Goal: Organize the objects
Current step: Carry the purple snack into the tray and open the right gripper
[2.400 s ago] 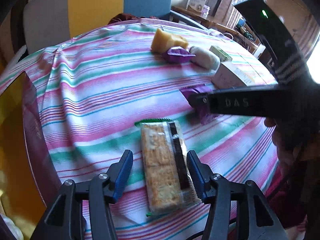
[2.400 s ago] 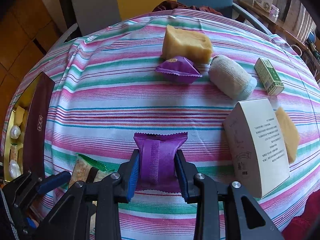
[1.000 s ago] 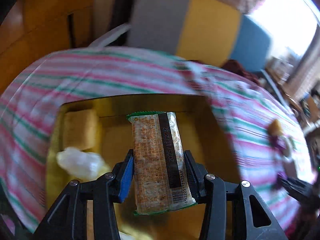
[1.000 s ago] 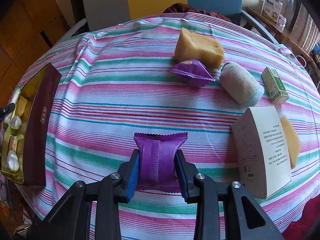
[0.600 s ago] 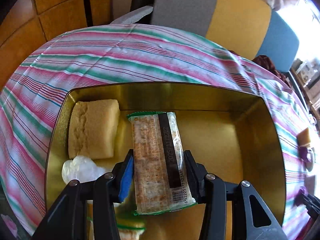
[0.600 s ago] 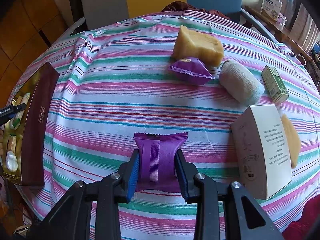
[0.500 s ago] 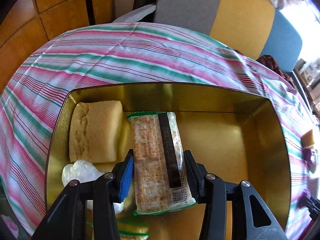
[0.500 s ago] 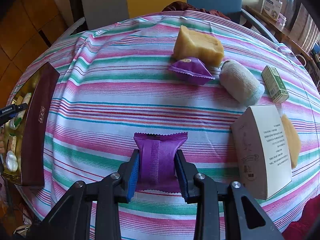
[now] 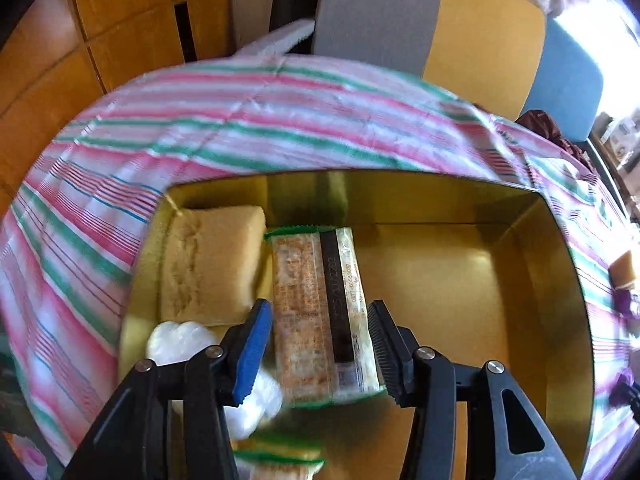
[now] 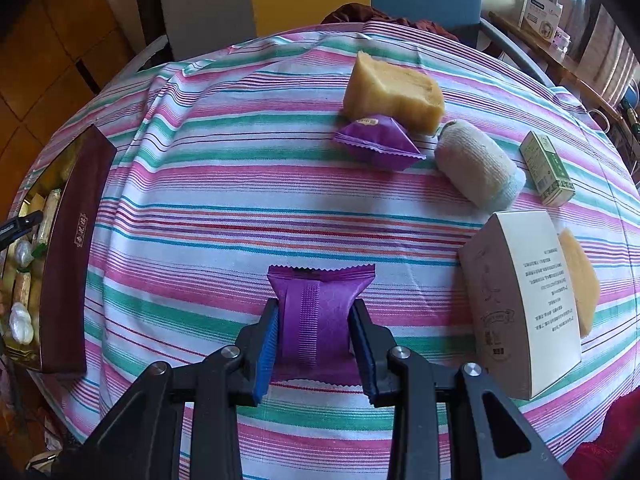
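Note:
My left gripper (image 9: pixel 316 344) hangs over the open gold tin (image 9: pixel 440 300), and its jaws are opening. The cracker packet (image 9: pixel 316 300) lies lengthwise between the pads, which have just come off its sides. It rests beside a yellow cake (image 9: pixel 212 264) and a white wrapped sweet (image 9: pixel 180 340) in the tin. My right gripper (image 10: pixel 316 340) is shut on a purple snack packet (image 10: pixel 320 300) over the striped tablecloth (image 10: pixel 240 200). In the right wrist view the tin (image 10: pixel 68 240) sits at the table's left edge.
On the cloth lie a yellow cake (image 10: pixel 392 92), a second purple packet (image 10: pixel 378 142), a rolled white cloth (image 10: pixel 476 170), a small green box (image 10: pixel 548 168) and a white carton (image 10: pixel 520 300). Chairs stand behind the table. Another green-edged packet (image 9: pixel 280 460) lies low in the tin.
My left gripper has sunk closer to the tin's floor and its jaws have parted from the cracker packet. The right gripper has kept still with the purple packet.

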Tool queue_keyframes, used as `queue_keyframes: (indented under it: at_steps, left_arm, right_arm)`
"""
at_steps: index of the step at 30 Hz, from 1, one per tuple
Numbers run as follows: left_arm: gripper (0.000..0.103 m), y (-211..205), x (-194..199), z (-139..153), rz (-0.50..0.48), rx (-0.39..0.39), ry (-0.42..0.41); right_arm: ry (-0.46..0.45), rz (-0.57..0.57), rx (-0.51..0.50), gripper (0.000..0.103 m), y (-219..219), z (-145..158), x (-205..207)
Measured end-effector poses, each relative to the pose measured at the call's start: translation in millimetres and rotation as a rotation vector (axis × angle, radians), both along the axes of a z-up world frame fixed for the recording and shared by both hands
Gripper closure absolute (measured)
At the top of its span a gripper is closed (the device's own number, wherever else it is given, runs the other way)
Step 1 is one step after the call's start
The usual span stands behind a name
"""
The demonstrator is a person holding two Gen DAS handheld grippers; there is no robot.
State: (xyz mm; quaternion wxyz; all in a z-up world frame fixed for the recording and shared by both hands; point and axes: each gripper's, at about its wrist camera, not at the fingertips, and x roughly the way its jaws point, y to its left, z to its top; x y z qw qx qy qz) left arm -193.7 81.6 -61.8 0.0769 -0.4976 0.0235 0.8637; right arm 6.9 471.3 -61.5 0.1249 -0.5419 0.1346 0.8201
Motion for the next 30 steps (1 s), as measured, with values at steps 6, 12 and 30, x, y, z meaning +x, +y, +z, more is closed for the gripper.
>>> queue_keyframes:
  at_steps: [6,12,30]
  left_arm:
    - [0.044,-5.4,31.0,26.9,-0.007,-0.030,0.127]
    - [0.041,-8.9,78.4,56.9,-0.026,0.010,0.234]
    - [0.036,-33.0,125.6,55.5,-0.036,0.041,0.253]
  right_arm:
    - [-0.003,0.001,0.010,0.069,0.1,-0.5,0.5]
    - [0.027,0.007,0.016,0.069,-3.5,5.4,0.7]
    - [0.220,0.333,-0.114,0.069,-156.7,61.3,-50.2]
